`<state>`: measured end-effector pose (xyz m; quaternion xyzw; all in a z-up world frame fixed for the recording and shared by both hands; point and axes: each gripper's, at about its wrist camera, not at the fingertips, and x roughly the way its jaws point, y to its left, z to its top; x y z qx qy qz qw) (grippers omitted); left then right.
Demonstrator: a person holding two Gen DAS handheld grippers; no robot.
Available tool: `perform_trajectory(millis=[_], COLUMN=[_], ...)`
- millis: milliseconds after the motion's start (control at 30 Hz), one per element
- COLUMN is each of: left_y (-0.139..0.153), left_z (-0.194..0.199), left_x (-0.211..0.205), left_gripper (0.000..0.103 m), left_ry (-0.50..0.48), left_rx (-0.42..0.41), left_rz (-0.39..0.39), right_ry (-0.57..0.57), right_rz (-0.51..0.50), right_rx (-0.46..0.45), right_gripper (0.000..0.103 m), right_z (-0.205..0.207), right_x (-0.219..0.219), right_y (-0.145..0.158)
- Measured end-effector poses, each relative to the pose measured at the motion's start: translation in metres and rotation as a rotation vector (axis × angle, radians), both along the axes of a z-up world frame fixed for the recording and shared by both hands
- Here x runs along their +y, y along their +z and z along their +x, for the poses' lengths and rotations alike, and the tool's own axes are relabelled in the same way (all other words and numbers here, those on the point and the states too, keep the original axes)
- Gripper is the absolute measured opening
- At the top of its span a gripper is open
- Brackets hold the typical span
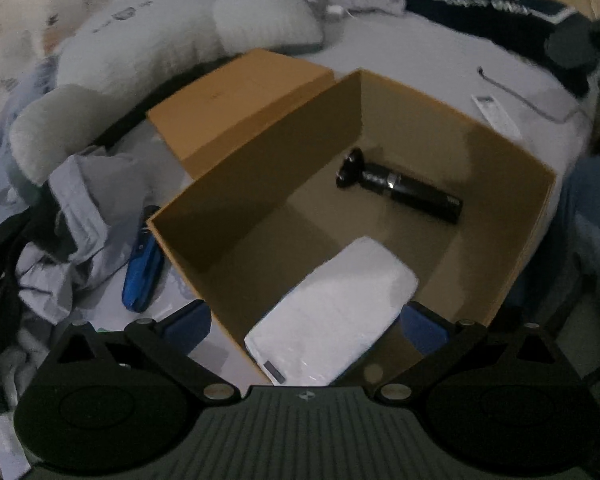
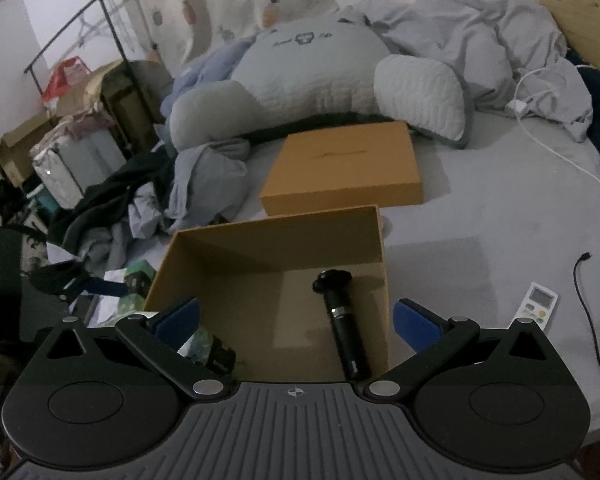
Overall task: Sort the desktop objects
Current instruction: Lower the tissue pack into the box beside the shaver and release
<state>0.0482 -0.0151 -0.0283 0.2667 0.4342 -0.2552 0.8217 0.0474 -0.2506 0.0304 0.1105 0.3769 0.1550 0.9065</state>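
Bedroom clutter surrounds a grey bed (image 2: 480,208). Both left gripper (image 1: 306,322) and right gripper (image 2: 296,320) have fingers spread wide. Between the left fingers, a white packet (image 1: 332,312) lies in the open box (image 1: 420,120) beside the flashlight (image 1: 400,186). Likely next: the remote (image 2: 538,304) outside.

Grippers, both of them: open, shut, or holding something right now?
Left gripper: jaws spread around a white packet over the open box; a firm grip cannot be told.
Right gripper: open, holding nothing.
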Motion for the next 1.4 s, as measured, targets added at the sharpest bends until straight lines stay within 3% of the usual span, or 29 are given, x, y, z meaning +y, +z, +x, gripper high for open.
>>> perform_trajectory(millis=[167,367,400,500,633,833,1100,1300,1400], left_y=[-0.020,-0.040,-0.043,-0.045,-0.038,-0.033,-0.027,-0.034,-0.041], left_z=[0.008,0.021,0.023,0.025,0.024,0.032,0.054,0.082,0.091], left_x=[-0.005,-0.007,-0.007,-0.004,-0.005,-0.007,-0.001,0.009,0.013], left_gripper=[0.103,0.102,0.092,0.083,0.059,0.055,0.054,0.054,0.054], left_ry=[-0.079,-0.102,-0.097,-0.086,-0.054,0.072,0.278,0.467,0.559], left_rx=[0.043,0.113,0.132,0.167,0.156,0.164,0.197,0.231,0.211], left_rz=[0.041,0.034,0.025,-0.007,-0.074,-0.157,-0.405,-0.631,-0.685], right_ry=[-0.004,-0.004,-0.004,-0.004,-0.010,-0.013,-0.033,-0.047,-0.049], right_rz=[-0.012,-0.019,-0.020,-0.022,-0.023,-0.017,-0.011,0.002,0.003], right_rx=[0.015,0.027,0.029,0.034,0.043,0.051,0.057,0.064,0.061], right_gripper=[0.103,0.103,0.103,0.103,0.103,0.103,0.103,0.103,0.103], right_z=[0.005,0.012,0.012,0.014,0.016,0.017,0.018,0.019,0.019], right_x=[0.006,0.014,0.015,0.016,0.015,0.014,0.002,-0.006,-0.008], right_y=[-0.003,-0.006,-0.006,-0.008,-0.011,-0.015,-0.018,-0.020,-0.020])
